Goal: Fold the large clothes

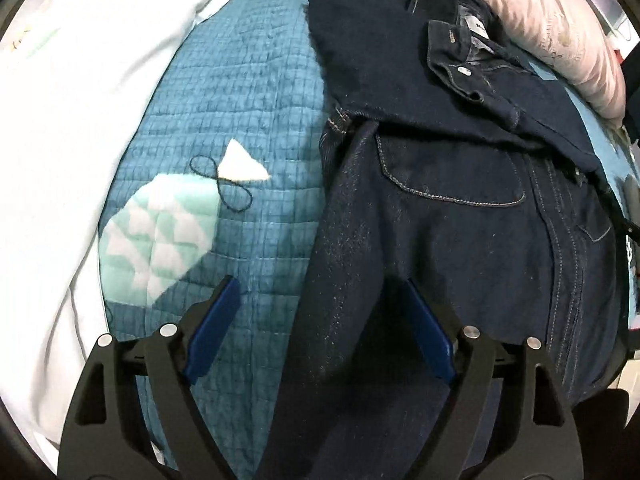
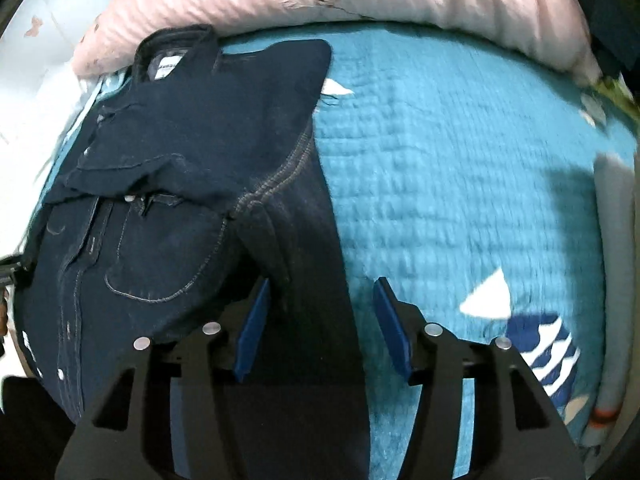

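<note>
Because the dark denim garment is thick and stitched with heavy seams, it should handle as weighty, limp but slow to crease, and not slippery. It lies on the quilted bed ahead, a sleeve reaching between each set of pads. Left hand-held gripper and right hand-held gripper both stand apart, clamping nothing. Best hold: the sleeve's seamed edge.

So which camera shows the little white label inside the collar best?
The left wrist view: the label is sharp, lying in the open collar of the denim jacket. In the right wrist view the label also shows, but blurred by motion.
</note>
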The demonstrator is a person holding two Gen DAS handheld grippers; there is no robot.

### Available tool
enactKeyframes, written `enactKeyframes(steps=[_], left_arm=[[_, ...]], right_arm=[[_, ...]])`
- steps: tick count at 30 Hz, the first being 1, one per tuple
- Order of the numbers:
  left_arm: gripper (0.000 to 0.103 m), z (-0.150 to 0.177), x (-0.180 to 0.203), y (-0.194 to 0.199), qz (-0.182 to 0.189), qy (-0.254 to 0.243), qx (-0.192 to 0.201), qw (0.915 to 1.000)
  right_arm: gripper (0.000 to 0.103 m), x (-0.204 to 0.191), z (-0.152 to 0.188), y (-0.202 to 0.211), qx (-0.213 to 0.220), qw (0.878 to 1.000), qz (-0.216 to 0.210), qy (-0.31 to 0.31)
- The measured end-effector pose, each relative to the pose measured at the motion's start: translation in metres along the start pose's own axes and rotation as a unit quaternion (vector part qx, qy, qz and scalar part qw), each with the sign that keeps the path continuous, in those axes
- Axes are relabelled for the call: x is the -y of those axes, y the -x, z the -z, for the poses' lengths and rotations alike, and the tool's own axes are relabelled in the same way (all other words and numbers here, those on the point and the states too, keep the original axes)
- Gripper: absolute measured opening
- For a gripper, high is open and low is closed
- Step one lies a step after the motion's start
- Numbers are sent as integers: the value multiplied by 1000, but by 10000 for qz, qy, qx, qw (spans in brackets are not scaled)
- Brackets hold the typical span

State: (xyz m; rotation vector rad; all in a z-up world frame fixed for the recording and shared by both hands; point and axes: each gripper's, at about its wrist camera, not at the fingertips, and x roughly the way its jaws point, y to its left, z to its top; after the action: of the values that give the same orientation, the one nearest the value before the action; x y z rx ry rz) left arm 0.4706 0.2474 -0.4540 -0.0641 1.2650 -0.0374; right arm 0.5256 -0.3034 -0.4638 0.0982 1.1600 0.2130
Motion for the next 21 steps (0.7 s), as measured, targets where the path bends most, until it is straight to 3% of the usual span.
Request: enactKeyframes(steps=[3,5,7,8,9,10,14,17,21], left_arm=[[61,-3,2,5,-116,-19,17,9999],[51,-7,0,12,112,95,24,9999],[52,-15,-3,20,258,206,98,9994],[58,-22,-3,23,258,223,222,9992],[80,-32,-3,28,286,270,391,9985],[86,-40,-3,30,319,305,523,9977],[89,-93,-3,25,668,286,863,9936],[89,-134,-11,3,926,478,794,9914],[89,-172,-14,-40,820,504,587,9936]], right_arm=[[51,-3,-6,7,223,9997,-31,-66],[51,-5,-20,9,332,9987,-299,-249],[51,-6,-37,6,414,9972,-479,-406],[51,-7,-45,3,432,9965,-557,-452],[51,-7,-56,-2,448,9953,-679,-523],[52,-8,-64,-6,452,9947,-731,-563],[55,-10,-103,-32,480,9934,-822,-637],[55,-5,-125,-55,461,9922,-878,-758],[55,-1,-142,-79,372,9932,-849,-702]])
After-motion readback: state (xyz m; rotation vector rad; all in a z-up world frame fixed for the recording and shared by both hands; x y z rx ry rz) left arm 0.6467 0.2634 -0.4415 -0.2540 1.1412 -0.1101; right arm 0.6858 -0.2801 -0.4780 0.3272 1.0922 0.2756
